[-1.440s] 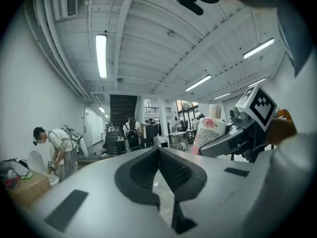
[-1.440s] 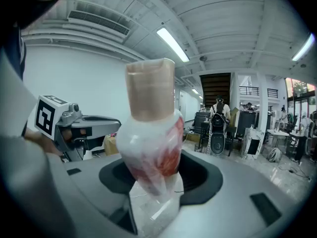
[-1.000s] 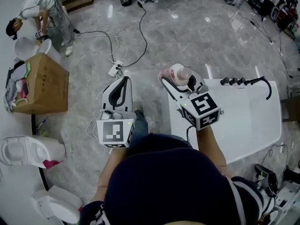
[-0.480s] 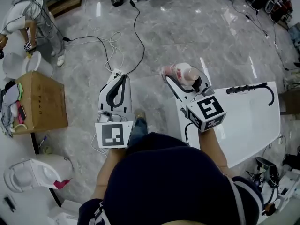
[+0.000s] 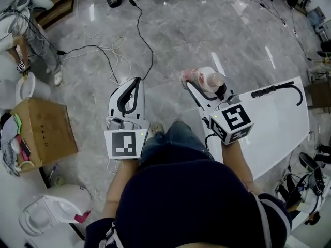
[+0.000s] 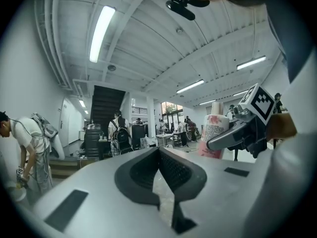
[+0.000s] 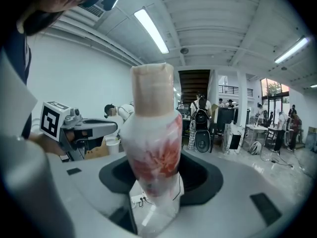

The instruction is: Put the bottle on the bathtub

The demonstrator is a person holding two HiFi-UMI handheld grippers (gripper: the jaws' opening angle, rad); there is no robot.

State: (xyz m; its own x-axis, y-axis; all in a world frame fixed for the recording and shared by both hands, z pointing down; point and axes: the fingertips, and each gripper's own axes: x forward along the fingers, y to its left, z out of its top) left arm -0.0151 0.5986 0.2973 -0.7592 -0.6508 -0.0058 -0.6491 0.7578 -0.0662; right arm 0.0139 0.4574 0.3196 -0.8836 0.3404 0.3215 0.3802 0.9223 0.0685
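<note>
A pale bottle (image 5: 202,78) with a pink flower print and a beige cap stands upright between the jaws of my right gripper (image 5: 200,84), which is shut on it above the floor, just left of the white bathtub (image 5: 276,130). In the right gripper view the bottle (image 7: 153,148) fills the middle, with the right gripper (image 7: 157,180) clamped low on its body. My left gripper (image 5: 135,84) hangs over the marble floor to the left, shut with nothing in it. The left gripper view shows the left gripper (image 6: 159,155) with its tips together and the bottle (image 6: 214,133) off to the right.
A black faucet bar (image 5: 274,90) lies along the bathtub's far edge. Cables and a power strip (image 5: 121,61) trail over the floor ahead. A cardboard box (image 5: 45,133) and white toilet parts (image 5: 51,211) sit at the left, and a person (image 5: 23,40) bends at the far left.
The head view has swung, so the box slid down the left side and the bathtub shifted right. Both grippers hold about the same pose, the bottle still gripped.
</note>
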